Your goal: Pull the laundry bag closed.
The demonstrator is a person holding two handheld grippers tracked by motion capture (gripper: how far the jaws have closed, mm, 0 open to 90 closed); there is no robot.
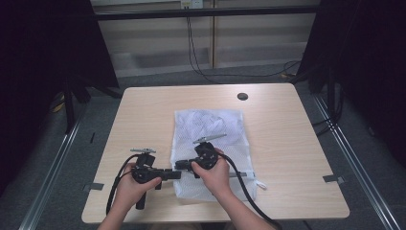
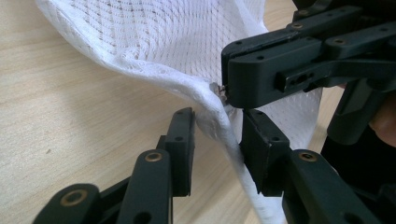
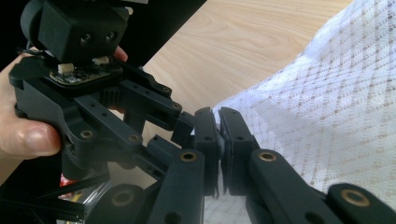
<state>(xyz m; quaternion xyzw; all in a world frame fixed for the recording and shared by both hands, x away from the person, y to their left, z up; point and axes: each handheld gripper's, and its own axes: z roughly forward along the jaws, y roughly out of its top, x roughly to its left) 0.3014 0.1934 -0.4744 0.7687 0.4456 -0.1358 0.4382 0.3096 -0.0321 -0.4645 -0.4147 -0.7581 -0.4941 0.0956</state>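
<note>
- Pale wood desk (image 1: 143,115) sits before you, grey carpet around it and cables trailing along the far wall.
- Your white mesh bag (image 1: 206,127) lies flat on the desk's middle, running from mid-desk toward your edge; its near left corner is lifted off the wood where both tools meet.
- Your left tool (image 2: 217,140) is held low at the bag's left edge, jaws spread, with the raised hem (image 2: 219,116) running between them; the left finger (image 2: 180,149) stands clear of the cloth.
- Your right tool (image 3: 218,140) is pressed together, pinching the bag's corner, mesh spreading away to its right.
- Small dark round disc (image 1: 242,96) sits on the desk beyond the bag, well apart from it.
</note>
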